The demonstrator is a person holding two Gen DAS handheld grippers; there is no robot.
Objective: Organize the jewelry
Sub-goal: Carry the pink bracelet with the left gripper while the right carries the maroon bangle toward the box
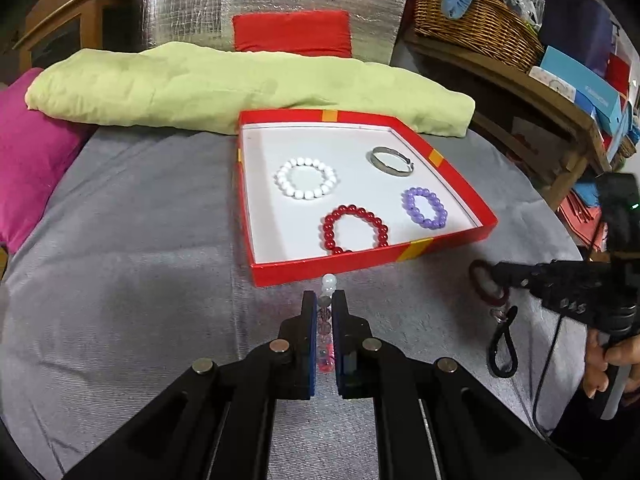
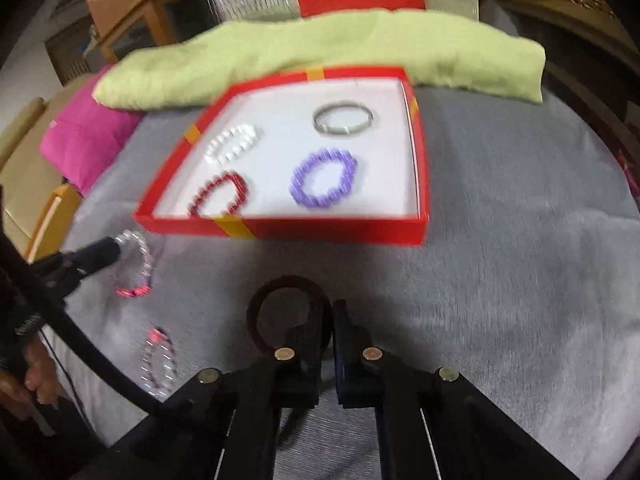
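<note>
A red box lid (image 1: 320,270) (image 2: 320,230) lies on the grey cloth and holds a white bead bracelet (image 1: 306,178) (image 2: 234,144), a silver bangle (image 1: 391,161) (image 2: 344,119), a purple bead bracelet (image 1: 424,207) (image 2: 324,178) and a red bead bracelet (image 1: 355,235) (image 2: 220,196). My left gripper (image 1: 325,300) (image 2: 114,252) is shut on a clear-and-pink bead bracelet (image 1: 327,320) (image 2: 136,264), just in front of the box. My right gripper (image 2: 332,316) (image 1: 490,276) is shut on a dark maroon bangle (image 2: 264,304) (image 1: 482,284) near the cloth. Another clear bead bracelet (image 2: 158,364) lies on the cloth.
A folded green cloth (image 1: 240,88) and a magenta cushion (image 1: 28,156) lie behind and left of the box. A wicker basket (image 1: 476,24) and boxes sit on a wooden shelf at the right. A black strap loop (image 1: 502,348) lies on the cloth.
</note>
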